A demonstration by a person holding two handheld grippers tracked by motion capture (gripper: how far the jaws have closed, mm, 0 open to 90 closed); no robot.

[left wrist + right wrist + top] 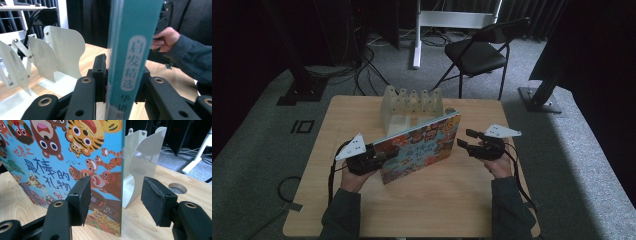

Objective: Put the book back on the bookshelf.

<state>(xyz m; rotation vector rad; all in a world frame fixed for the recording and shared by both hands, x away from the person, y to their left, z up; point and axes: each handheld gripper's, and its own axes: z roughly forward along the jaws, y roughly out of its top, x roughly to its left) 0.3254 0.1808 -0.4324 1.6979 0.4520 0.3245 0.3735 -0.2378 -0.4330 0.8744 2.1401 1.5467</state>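
High view is showing a picture book (419, 147) standing on edge on the wooden tabletop (422, 210), in front of a white file rack (412, 107). Its glossy blue cover is teeming with cartoon tigers and bears; its spine is teal. Left tool (379, 157) is clamping the spine end. Right tool (467, 139) is hanging spread, jaws either side of the book's far edge, not touching.

— From where is the worktop (362, 210) being viewed?
— From above, looking forward and down. The book (419, 145) is being seen up close by both tool cameras: spine-on from the left, cover-on from the right; the white rack (412, 102) is being shared by all.
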